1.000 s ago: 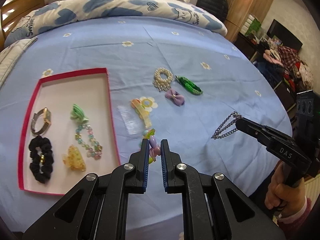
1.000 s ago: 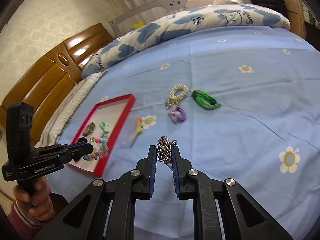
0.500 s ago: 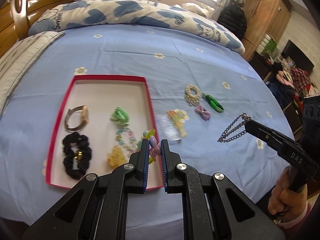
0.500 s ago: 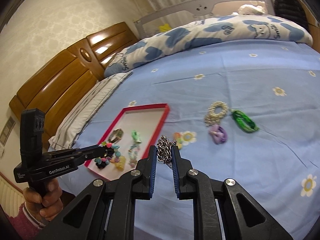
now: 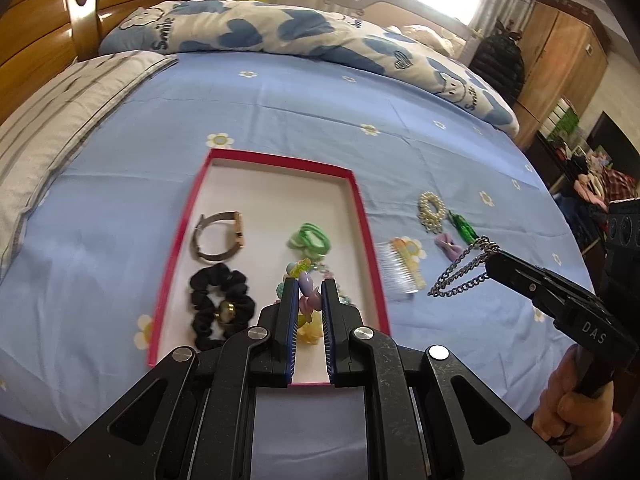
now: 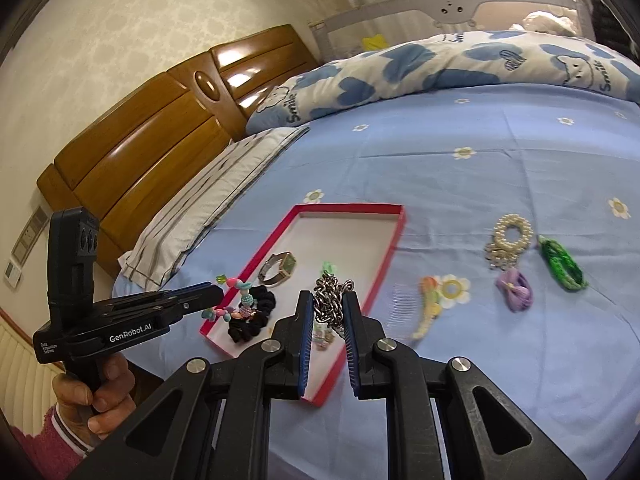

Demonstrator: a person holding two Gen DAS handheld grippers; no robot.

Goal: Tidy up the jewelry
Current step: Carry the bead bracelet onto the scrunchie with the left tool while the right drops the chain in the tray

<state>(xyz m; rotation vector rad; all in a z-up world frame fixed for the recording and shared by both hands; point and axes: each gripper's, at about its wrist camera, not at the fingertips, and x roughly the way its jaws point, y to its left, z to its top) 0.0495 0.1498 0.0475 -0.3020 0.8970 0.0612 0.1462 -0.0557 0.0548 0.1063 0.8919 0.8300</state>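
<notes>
A red-rimmed tray (image 5: 362, 216) (image 6: 390, 246) lies on the blue bedsheet. It holds a watch (image 5: 220, 236), a black scrunchie (image 5: 220, 304), a green hair tie (image 5: 310, 238) and a yellow claw clip (image 5: 310, 332). My left gripper (image 5: 309, 286) is shut on a colourful bead bracelet (image 5: 306, 284) (image 6: 236, 308) above the tray's near end. My right gripper (image 6: 329, 298) is shut on a silver chain (image 6: 330, 300) (image 5: 460, 276), held in the air just right of the tray. On the sheet lie a comb clip (image 5: 402, 270), a pearl scrunchie (image 5: 432, 212), a purple bow (image 5: 450, 244) and a green clip (image 5: 462, 228).
A folded blue-and-white quilt (image 5: 300, 36) lies across the far side of the bed. A striped pillow (image 5: 68, 108) and the wooden headboard (image 6: 160, 148) are at the left. A wardrobe (image 5: 560, 64) and clutter stand beyond the bed's right edge.
Both grippers have moved left towards the tray with their loads. The left one now hangs over the tray's near end, and the chain has come close to the tray's right rim.
</notes>
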